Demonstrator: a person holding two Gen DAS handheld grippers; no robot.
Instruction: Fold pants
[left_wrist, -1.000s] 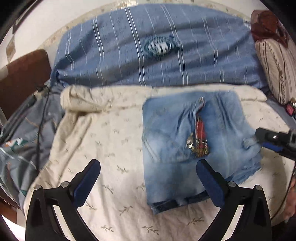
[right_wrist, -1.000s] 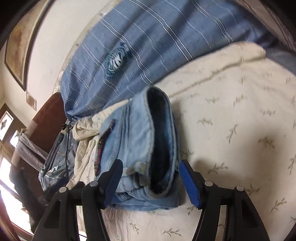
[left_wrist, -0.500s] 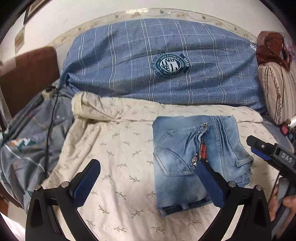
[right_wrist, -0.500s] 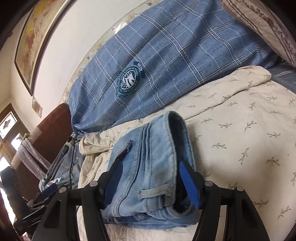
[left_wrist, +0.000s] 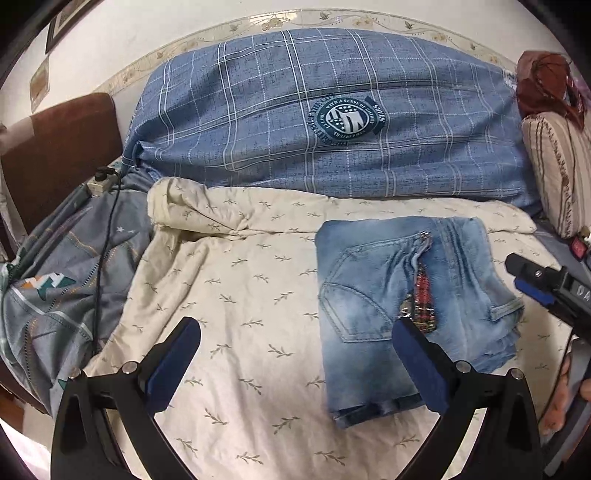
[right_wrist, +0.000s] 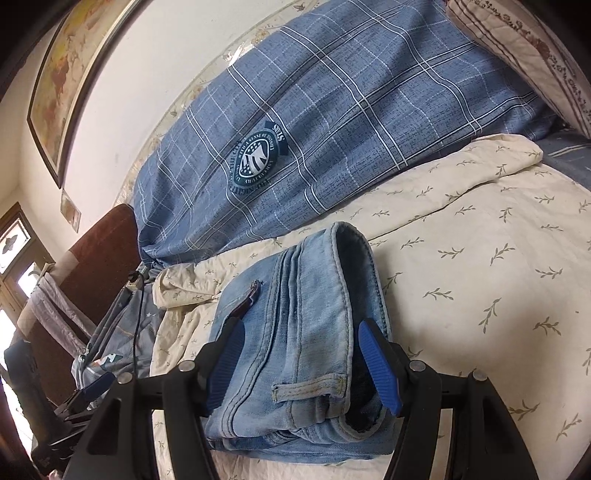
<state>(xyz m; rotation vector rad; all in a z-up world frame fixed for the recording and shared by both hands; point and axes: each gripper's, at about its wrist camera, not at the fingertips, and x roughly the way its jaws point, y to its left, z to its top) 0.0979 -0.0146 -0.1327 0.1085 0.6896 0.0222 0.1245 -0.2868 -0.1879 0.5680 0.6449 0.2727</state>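
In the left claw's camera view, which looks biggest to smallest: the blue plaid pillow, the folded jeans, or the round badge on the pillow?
1. Blue plaid pillow, spanning nearly the whole bed.
2. Folded jeans, though they lie nearer the camera, which enlarges them.
3. Round badge, clearly smallest.

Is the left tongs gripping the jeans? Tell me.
No: the left tongs hang open above the cream sheet, and the folded jeans lie free.

On the blue checked pillow (left_wrist: 332, 122) a round teal badge (left_wrist: 346, 120) carries a ring of words; I read "WITH A SENSE OF HONOUR" along its top and "SAILS" on the ribbon at its right. The rest of the ring is too small. My right gripper (left_wrist: 546, 291) shows white letters "DA", cut off at the frame.
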